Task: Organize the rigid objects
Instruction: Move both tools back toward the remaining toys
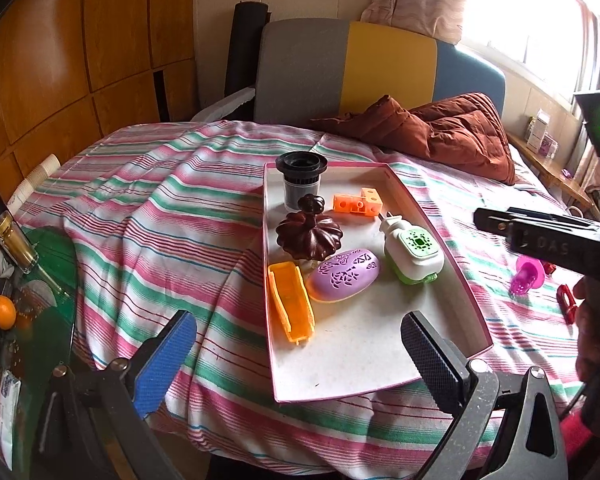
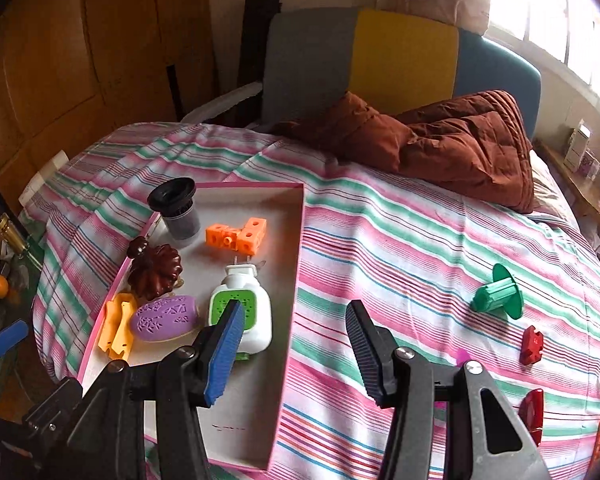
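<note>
A: While the right gripper hangs over the tray's right wall with its jaws parted and nothing between them, what worries you?

B: Mostly the pick still ahead. The green spool lies on the striped bedspread, well to the right of the tray, and the cloth is soft and rumpled. I judge that a round, flanged piece could roll or tip when one pad nudges it first.

A: Which way does it lie?

B: On its side. Its long axis runs from the near left to the far right, the broad flange at the right end.

A: So close across the ribbed barrel?

B: Yes, I think so; a pinch on the flange could let it slip out. The red pieces nearby could also get knocked.

A: And the left gripper?

B: Its jaws stand wide and empty over the tray's near end. The tray's left half is crowded: the white plug-in unit, the purple oval, the orange blocks. A careless drop could jostle them.
</note>
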`<state>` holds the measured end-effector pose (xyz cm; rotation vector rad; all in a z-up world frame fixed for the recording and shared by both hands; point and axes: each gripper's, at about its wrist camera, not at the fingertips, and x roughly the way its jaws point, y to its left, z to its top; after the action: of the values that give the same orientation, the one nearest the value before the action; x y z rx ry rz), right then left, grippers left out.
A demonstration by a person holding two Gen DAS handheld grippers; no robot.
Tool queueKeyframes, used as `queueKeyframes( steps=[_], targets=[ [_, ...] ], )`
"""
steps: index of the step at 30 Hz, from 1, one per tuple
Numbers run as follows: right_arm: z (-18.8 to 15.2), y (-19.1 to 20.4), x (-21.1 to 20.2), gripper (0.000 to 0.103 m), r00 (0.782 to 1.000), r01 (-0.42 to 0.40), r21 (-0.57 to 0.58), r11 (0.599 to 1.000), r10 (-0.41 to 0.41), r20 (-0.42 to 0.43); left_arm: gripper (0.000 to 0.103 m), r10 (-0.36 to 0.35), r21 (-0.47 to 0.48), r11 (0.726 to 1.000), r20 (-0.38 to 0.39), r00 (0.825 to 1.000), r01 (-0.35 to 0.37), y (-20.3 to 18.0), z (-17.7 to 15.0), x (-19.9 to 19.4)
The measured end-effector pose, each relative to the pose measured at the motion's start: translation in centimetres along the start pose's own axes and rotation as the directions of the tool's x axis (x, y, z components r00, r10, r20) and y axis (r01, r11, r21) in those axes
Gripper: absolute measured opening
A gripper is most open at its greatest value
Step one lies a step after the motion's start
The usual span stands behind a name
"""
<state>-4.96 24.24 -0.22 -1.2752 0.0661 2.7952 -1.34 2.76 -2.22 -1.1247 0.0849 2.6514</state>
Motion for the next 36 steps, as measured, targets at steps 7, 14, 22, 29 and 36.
queueKeyframes(
  steps=[7, 14, 22, 29, 36],
  targets=[
    [-0.8, -5.1, -1.9, 0.053, 0.996, 0.08, 0.068, 0.994, -0.082, 0.018, 0.103, 0.002, 0.023, 1.0, 0.005, 1.0, -0.002, -0.8, 0.0, -0.2],
    [-1.7, -11.0, -3.4, 0.053, 0.984, 0.174, 0.149, 0.973, -0.178, 0.019, 0.103, -0.01, 0.052, 0.999, 0.004, 1.0, 0.01, -1.7, 0.2, -0.3],
    [-3.5, -18.6, -4.2, 0.053, 0.954, 0.281, 0.295, 0.913, -0.3, 0.018, 0.103, -0.017, 0.131, 0.991, 0.001, 1.0, 0.017, -4.0, 0.4, -0.3],
    [-6.2, -24.7, -4.4, 0.053, 0.94, 0.302, 0.534, 0.789, -0.341, -0.028, 0.103, -0.026, 0.183, 0.983, -0.003, 1.0, 0.026, -6.1, 1.1, 0.3],
    [-6.7, -25.2, -5.2, 0.053, 0.947, 0.27, 0.579, 0.769, -0.32, -0.018, 0.103, -0.073, 0.252, 0.965, -0.005, 0.997, 0.072, -9.4, 2.0, 0.8]
  ],
)
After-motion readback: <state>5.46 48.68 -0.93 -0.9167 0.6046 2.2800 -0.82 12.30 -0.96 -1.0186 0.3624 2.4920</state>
